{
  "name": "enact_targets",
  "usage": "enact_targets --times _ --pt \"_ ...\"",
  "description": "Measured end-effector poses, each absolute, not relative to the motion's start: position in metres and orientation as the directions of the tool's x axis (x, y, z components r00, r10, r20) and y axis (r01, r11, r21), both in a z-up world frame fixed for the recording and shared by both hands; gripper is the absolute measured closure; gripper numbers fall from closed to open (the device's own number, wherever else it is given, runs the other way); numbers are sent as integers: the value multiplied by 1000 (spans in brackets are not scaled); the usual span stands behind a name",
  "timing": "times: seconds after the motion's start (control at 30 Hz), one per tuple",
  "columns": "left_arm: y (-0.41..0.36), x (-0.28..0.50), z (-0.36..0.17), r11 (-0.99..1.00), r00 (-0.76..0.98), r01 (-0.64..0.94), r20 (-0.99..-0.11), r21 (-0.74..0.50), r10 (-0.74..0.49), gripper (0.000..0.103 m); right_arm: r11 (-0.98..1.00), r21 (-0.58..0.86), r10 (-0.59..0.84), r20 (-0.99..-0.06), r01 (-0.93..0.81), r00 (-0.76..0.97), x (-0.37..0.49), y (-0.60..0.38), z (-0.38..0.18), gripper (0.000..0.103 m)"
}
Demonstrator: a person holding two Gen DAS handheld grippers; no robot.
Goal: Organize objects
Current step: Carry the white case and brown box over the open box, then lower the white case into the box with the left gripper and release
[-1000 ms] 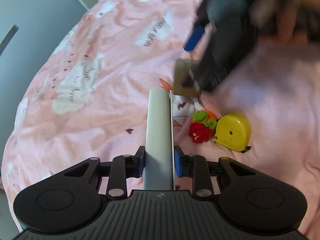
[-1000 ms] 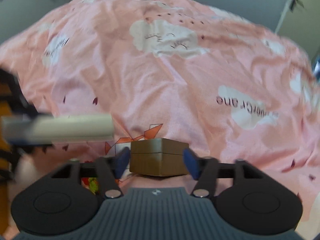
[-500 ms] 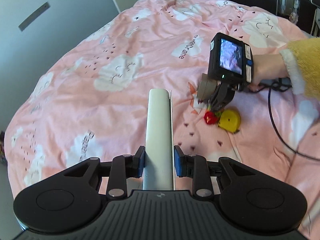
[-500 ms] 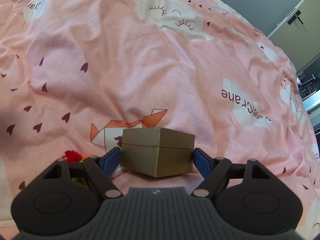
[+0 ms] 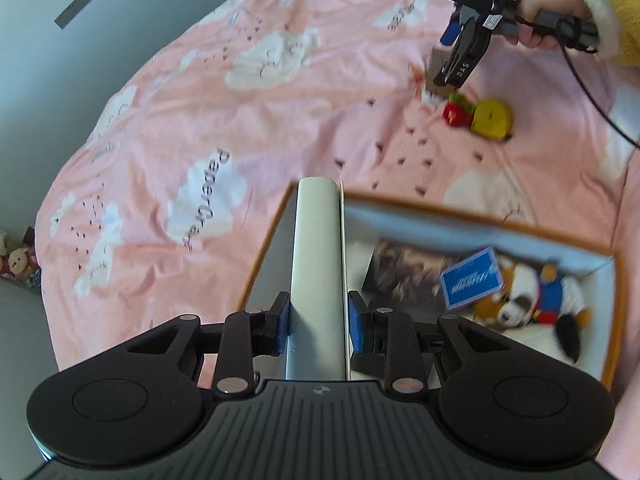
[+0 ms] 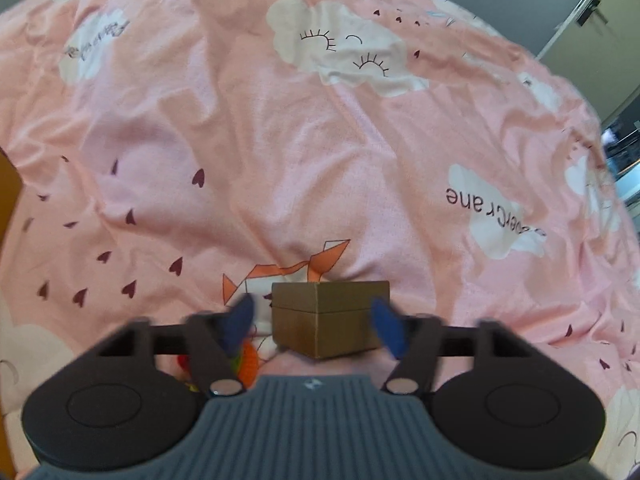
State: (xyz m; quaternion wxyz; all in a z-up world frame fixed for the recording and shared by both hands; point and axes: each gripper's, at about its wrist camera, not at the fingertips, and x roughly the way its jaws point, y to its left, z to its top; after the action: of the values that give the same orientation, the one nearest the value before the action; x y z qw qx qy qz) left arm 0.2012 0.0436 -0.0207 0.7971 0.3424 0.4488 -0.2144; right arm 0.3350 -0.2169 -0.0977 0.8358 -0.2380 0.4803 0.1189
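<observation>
left wrist view: the left tool [image 5: 316,320] is clenched on a long grey-white bar [image 5: 318,264] that runs up the middle of the frame. half a second ago only bedspread lay under it; now an orange-rimmed box [image 5: 472,216] fills the lower right, with a plush toy [image 5: 532,304], a blue card [image 5: 472,280] and a dark picture [image 5: 404,276] inside. so the bar has been carried to the box, and i judge dropping it in comes next. at upper right the right tool [image 5: 454,60] hangs over a brown box [image 5: 437,70], with a red knitted toy [image 5: 456,110] and a yellow tape measure [image 5: 491,118] just beside it.

right wrist view: the right tool [image 6: 316,326] is released, its blue pads either side of the brown box [image 6: 330,318] and apart from it, a wider gap than half a second ago. the box rests on the pink bedspread [image 6: 280,120]. this view hides the orange-rimmed box; the other shows no gap at the pads.
</observation>
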Motion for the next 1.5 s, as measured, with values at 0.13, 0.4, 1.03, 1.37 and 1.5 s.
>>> enact_targets --times 0.13,0.4,1.03,1.37,1.5 --pt "57 204 -39 661 487 669 -872 341 -43 70 832 -403 -173 -842 -382 512 338 -200 -128 26" --pt "71 217 -65 640 445 708 -893 299 -74 70 825 -481 -297 -816 -297 496 363 -210 -146 34" --pt "70 258 -101 569 280 804 -954 171 -110 69 755 -261 64 -884 -602 463 309 -164 -31 34" --pt "70 242 -96 535 411 767 -912 354 14 61 646 -253 177 -868 -721 463 276 -122 -8 34" --pt "74 241 -97 512 439 755 -896 410 69 70 606 -253 216 -860 -754 462 262 -109 4 34"
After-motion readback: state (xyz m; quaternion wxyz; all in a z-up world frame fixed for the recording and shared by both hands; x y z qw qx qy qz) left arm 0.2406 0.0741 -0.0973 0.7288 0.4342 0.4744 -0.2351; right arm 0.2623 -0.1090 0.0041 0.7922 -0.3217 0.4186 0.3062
